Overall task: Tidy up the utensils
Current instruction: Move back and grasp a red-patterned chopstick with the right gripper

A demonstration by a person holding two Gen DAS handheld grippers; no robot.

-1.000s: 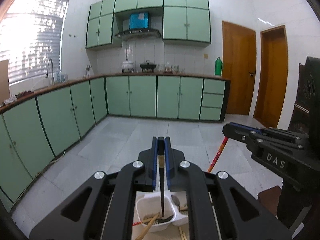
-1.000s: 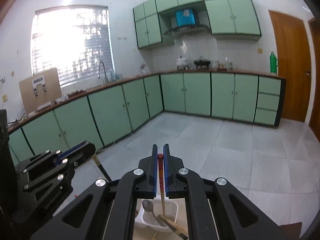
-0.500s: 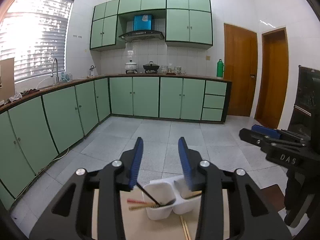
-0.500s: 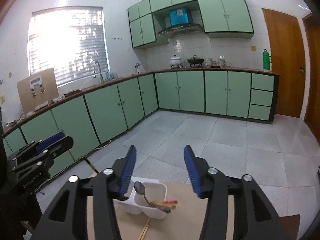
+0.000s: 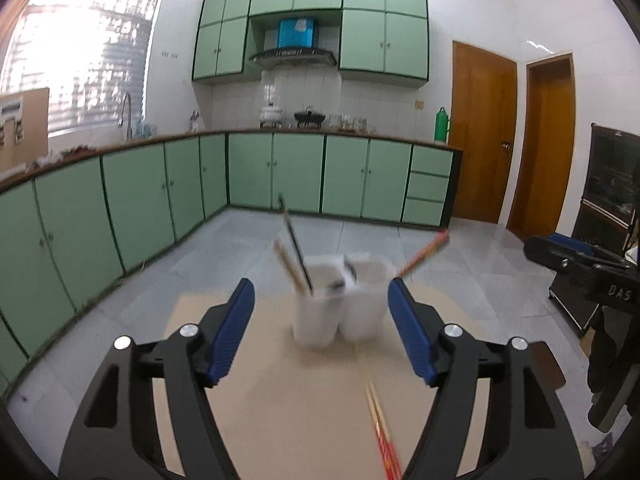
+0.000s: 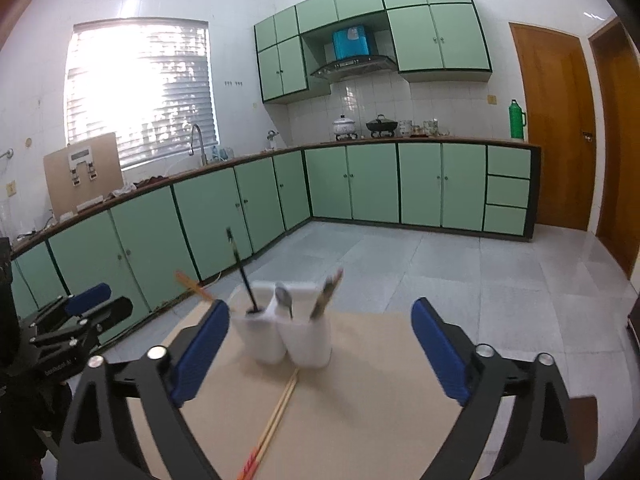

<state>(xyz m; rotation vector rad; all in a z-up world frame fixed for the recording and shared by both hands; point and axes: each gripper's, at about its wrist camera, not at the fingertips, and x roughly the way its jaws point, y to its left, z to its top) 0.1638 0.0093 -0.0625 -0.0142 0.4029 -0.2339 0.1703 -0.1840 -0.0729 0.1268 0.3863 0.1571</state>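
Note:
A white two-compartment utensil holder (image 5: pixel 338 300) stands upright on a tan table (image 5: pixel 280 400); it also shows in the right wrist view (image 6: pixel 288 332). It holds a black stick (image 5: pixel 294 244), wooden chopsticks (image 5: pixel 286 266) and a red-handled chopstick (image 5: pixel 424 252). A metal spoon (image 6: pixel 285 299) leans in it. A pair of loose chopsticks (image 5: pixel 380 428) lies on the table in front of the holder, also seen in the right wrist view (image 6: pixel 276 420). My left gripper (image 5: pixel 320 332) is open and empty. My right gripper (image 6: pixel 316 348) is open and empty.
Green kitchen cabinets (image 5: pixel 280 172) run along the far and left walls across a grey tiled floor. Two wooden doors (image 5: pixel 516 140) are at the right. The other gripper (image 5: pixel 580 268) shows at the right of the left wrist view, and at the left (image 6: pixel 68 328) of the right one.
Both grippers let go of their sticks above the holder, opened wide and drew back and down. The holder now stands farther ahead with the sticks upright in it.

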